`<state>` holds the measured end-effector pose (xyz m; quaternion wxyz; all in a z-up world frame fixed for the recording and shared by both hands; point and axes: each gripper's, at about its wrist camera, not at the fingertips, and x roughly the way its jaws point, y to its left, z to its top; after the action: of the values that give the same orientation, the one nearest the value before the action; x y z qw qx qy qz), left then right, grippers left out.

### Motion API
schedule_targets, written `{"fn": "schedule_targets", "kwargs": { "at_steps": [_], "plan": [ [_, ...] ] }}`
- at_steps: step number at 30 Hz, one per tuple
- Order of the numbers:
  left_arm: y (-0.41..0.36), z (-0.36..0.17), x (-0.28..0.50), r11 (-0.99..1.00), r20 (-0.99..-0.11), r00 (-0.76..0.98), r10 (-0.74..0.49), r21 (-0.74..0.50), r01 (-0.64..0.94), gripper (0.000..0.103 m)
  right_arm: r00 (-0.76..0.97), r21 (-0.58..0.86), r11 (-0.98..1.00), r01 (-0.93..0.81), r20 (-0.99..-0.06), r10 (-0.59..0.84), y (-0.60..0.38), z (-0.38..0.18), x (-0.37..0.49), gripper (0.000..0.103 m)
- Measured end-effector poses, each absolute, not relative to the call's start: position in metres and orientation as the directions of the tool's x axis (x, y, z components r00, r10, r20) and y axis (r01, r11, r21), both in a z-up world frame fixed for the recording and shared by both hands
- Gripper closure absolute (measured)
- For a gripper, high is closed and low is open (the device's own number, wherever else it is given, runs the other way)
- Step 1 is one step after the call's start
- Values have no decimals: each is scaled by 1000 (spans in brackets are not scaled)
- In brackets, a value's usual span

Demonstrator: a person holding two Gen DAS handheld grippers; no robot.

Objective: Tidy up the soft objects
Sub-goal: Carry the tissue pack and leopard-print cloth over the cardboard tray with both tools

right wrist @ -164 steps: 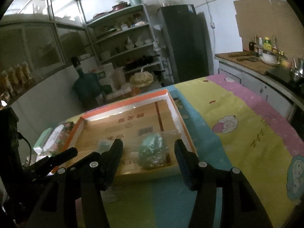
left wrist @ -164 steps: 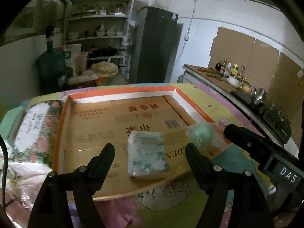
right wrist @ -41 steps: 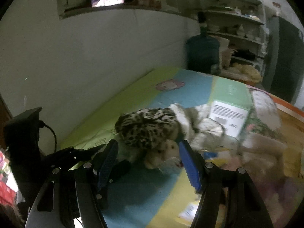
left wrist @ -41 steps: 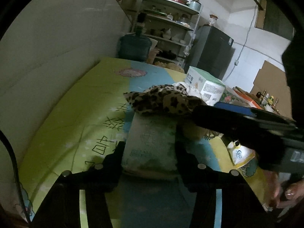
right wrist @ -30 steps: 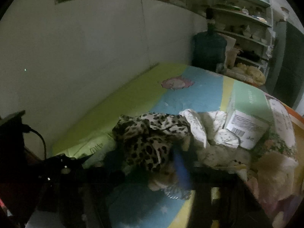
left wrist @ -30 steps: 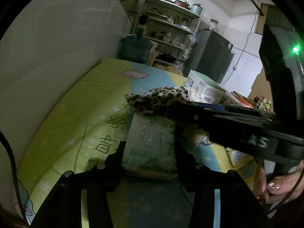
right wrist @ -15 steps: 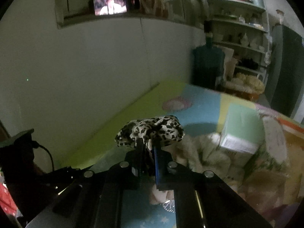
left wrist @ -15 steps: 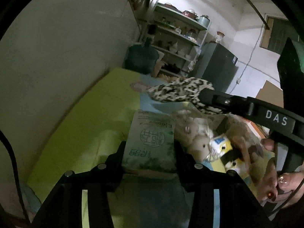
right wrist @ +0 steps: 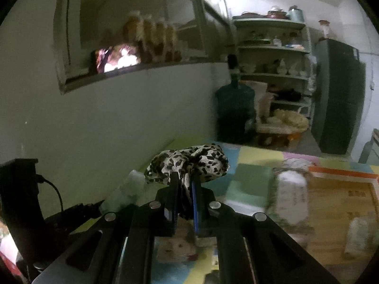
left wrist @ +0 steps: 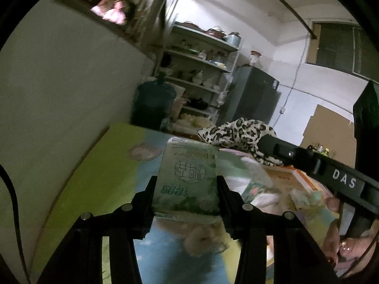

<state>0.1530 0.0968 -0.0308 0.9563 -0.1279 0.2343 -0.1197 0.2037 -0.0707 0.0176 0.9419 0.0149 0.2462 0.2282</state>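
My left gripper [left wrist: 187, 184] is shut on a pale green tissue pack [left wrist: 188, 177] and holds it up above the bed. My right gripper [right wrist: 185, 177] is shut on a leopard-print cloth [right wrist: 189, 163] and holds it in the air; the cloth also shows in the left wrist view [left wrist: 236, 135] at the tip of the right gripper's arm. The orange-rimmed cardboard tray [right wrist: 341, 196] lies to the right, with a tissue pack [right wrist: 357, 236] in it. A plush toy [right wrist: 175, 248] lies below the right gripper.
A flowered tissue bundle [right wrist: 291, 198] and a green box [right wrist: 251, 184] lie beside the tray. The wall [right wrist: 106, 123] runs along the bed's left side. A water jug [right wrist: 234, 111], shelves [right wrist: 272, 54] and a fridge [right wrist: 338, 94] stand behind.
Both grippers rose from the pile with their loads and swung right toward the tray. The tray has come into the right wrist view.
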Motion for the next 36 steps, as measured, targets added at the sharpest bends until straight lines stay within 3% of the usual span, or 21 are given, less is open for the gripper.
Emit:
{"fn": "schedule_targets", "kwargs": {
  "at_steps": [16,36],
  "plan": [
    [2,-1,184,919,-408,831,-379,-271,286,56,857,193,940,-283,-389,338,-186,35,184,93],
    [-131,7,207,890,-447,771,-454,-199,410,56,900,251,959,-129,-376,220,-321,33,166,93]
  ]
}}
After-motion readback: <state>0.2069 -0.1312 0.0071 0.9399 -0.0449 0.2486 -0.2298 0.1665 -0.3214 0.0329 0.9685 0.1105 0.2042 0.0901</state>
